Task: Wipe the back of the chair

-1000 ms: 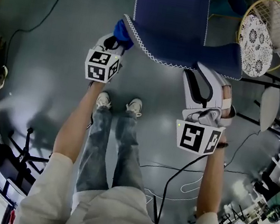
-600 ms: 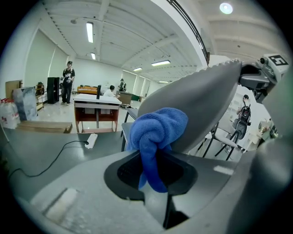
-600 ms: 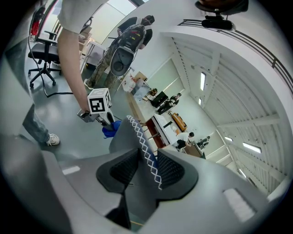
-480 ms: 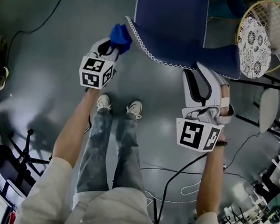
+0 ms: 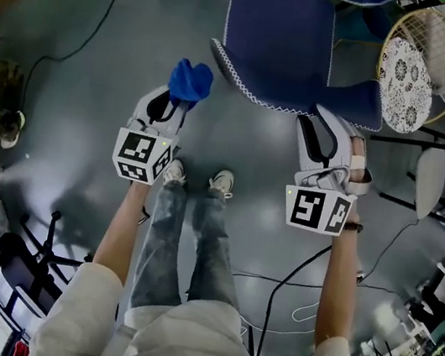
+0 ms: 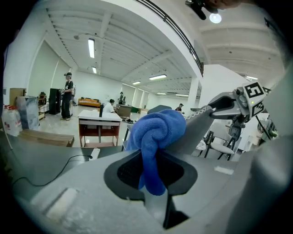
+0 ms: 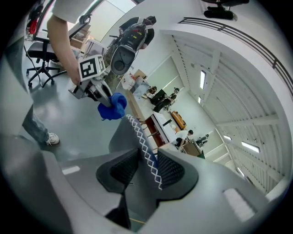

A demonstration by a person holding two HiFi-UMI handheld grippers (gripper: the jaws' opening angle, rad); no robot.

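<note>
The chair's dark blue back (image 5: 284, 47), edged with white zigzag stitching, stands in front of me in the head view. My right gripper (image 5: 340, 125) is shut on its top edge near the right corner; the stitched edge (image 7: 147, 153) runs between the jaws. My left gripper (image 5: 177, 98) is shut on a bunched blue cloth (image 5: 190, 82), held in the air left of the chair's left corner, apart from it. In the left gripper view the cloth (image 6: 154, 137) bulges out of the jaws, with the chair back (image 6: 201, 124) just behind it.
A round wicker seat with a patterned cushion (image 5: 413, 66) stands right of the chair, and a white chair (image 5: 430, 174) beyond it. Cables (image 5: 290, 279) cross the grey floor behind my feet (image 5: 197, 179). A black stand base (image 5: 32, 242) sits at lower left.
The left gripper with the blue cloth has come off the chair's left corner and moved left and back toward me. The right gripper has kept its hold on the edge.
</note>
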